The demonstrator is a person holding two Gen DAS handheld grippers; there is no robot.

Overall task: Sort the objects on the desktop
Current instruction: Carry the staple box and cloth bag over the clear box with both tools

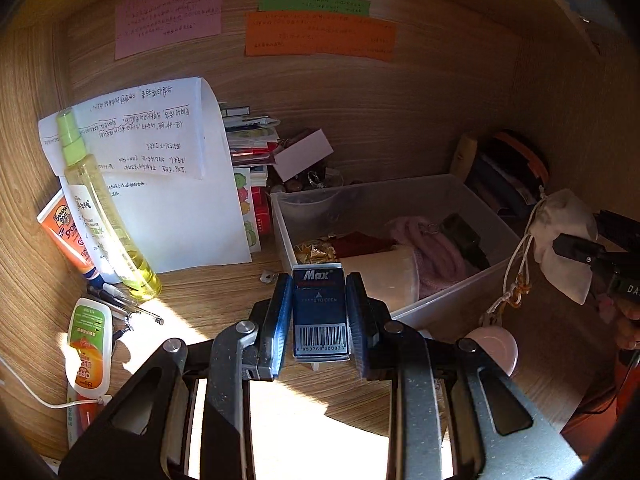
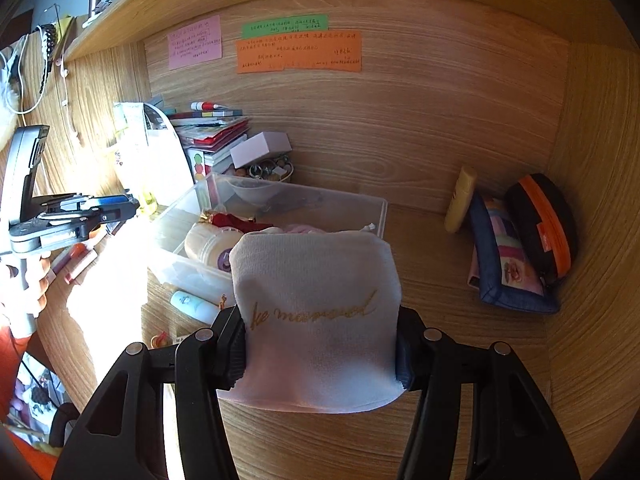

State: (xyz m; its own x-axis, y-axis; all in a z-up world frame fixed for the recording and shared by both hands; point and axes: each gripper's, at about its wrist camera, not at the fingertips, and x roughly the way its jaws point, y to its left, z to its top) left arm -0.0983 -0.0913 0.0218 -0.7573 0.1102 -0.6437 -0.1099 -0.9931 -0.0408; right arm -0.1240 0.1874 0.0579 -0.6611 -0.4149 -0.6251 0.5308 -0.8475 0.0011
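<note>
While the left claw [image 1: 319,316] pinched a Max staple box [image 1: 319,312], the right claw [image 2: 320,350] clamped a white drawstring pouch [image 2: 316,320] near the clear plastic bin [image 2: 280,204].

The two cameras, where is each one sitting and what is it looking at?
Left wrist: rides the left gripper, which holds a blue Max box, facing the clear bin; the right gripper shows.
Right wrist: rides the right gripper, which holds a white pouch, facing the desk's back; the left gripper shows.
Shared: bin, orange note.
</note>
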